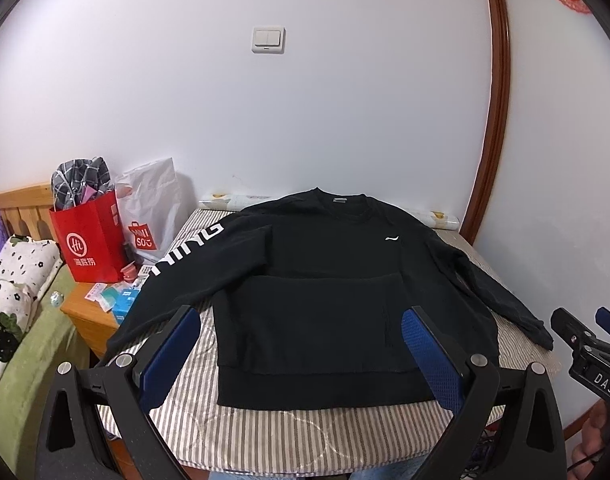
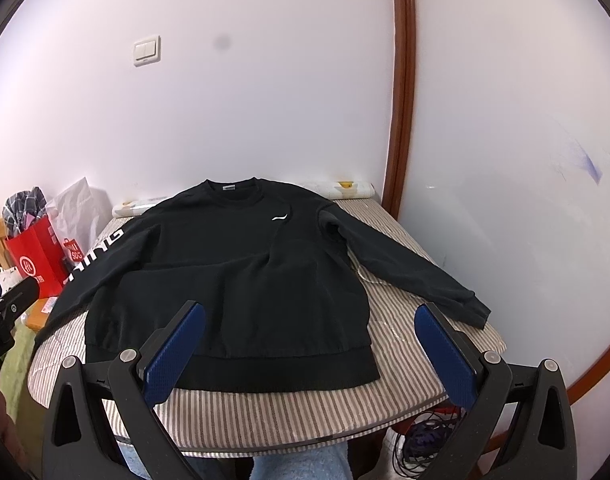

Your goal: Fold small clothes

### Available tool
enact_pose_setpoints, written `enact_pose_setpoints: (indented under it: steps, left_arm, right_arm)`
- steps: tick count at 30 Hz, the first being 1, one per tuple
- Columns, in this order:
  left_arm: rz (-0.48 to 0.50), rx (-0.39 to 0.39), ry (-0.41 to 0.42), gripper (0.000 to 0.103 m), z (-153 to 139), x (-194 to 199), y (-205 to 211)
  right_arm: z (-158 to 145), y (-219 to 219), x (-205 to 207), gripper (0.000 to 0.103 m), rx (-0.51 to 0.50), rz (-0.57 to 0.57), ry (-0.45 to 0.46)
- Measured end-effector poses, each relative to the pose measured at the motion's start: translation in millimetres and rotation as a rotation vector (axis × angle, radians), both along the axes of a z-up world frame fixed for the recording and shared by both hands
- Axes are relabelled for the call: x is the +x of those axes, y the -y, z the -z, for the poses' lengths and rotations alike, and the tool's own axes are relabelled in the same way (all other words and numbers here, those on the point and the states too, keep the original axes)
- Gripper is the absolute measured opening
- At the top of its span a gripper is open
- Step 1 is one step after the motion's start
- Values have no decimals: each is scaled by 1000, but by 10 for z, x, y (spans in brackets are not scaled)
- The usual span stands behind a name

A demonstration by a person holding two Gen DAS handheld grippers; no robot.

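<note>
Two grippers hang wide open and empty over the near edge of a striped table [image 1: 289, 432]: the left gripper [image 1: 301, 354] at 6 o'clock of the left view, the right gripper [image 2: 310, 354] at 6 o'clock of the right view. Beyond them a black sweatshirt [image 1: 317, 280] lies flat and face up mid-table, hem nearest, collar toward the wall, both sleeves spread, its lettered sleeve trailing off the table at 9 o'clock. Farther back, at 9 o'clock, a red bag [image 1: 91, 240] stands beside a white bag [image 1: 153, 208]. High at 12 o'clock, a switch [image 1: 268, 39] marks the wall.
</note>
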State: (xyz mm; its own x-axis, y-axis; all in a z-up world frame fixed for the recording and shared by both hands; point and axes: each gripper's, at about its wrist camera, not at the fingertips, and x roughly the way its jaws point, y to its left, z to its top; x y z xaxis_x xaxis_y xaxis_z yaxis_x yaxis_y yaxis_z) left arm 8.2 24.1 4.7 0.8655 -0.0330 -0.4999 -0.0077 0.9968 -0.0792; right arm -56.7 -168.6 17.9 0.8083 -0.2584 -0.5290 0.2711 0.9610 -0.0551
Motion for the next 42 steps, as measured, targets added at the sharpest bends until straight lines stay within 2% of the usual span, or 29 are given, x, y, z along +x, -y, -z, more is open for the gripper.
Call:
enact_pose_setpoints:
  steps: [8, 11, 14, 18, 21, 24, 27, 34, 37, 40, 42]
  left_arm:
    - [-29, -30, -28, 101, 123, 325, -123]
    - [-27, -80, -61, 101, 241, 517, -232]
    - [-36, -138, -131, 101, 458, 765, -406]
    - [-99, -199, -170, 100, 794, 984, -709]
    - [-147, -279, -204, 98, 1101, 1123, -1019]
    - [-197, -418, -231, 90, 1442, 1192, -1360]
    - [-245, -522, -247, 87, 1734, 1242, -1617]
    - [-318, -701, -180, 85, 1990, 1373, -1996]
    - [-364, -690, -165, 81, 2002, 1497, -2059]
    - [-435, -607, -182, 65, 1995, 1678, -2078]
    - [-528, -486, -224, 21, 1977, 1845, -2124]
  right_arm:
    - [121, 22, 263, 103, -4, -18, -25]
    - [234, 97, 431, 102, 7, -7, -56]
    - [375, 151, 606, 101, 27, -29, -96]
    - [607, 200, 832, 95, 45, -44, -138]
    - [837, 205, 1016, 92, 60, -49, -177]
    - [1041, 157, 1207, 91, 56, -40, -217]
    - [1141, 56, 1345, 91, 35, -54, -237]
    - [1248, -176, 1568, 91, -42, -82, -270]
    - [1287, -201, 1668, 91, -51, -83, -278]
    - [1317, -220, 1764, 91, -40, -83, -284]
    - [1325, -208, 1786, 91, -34, -90, -286]
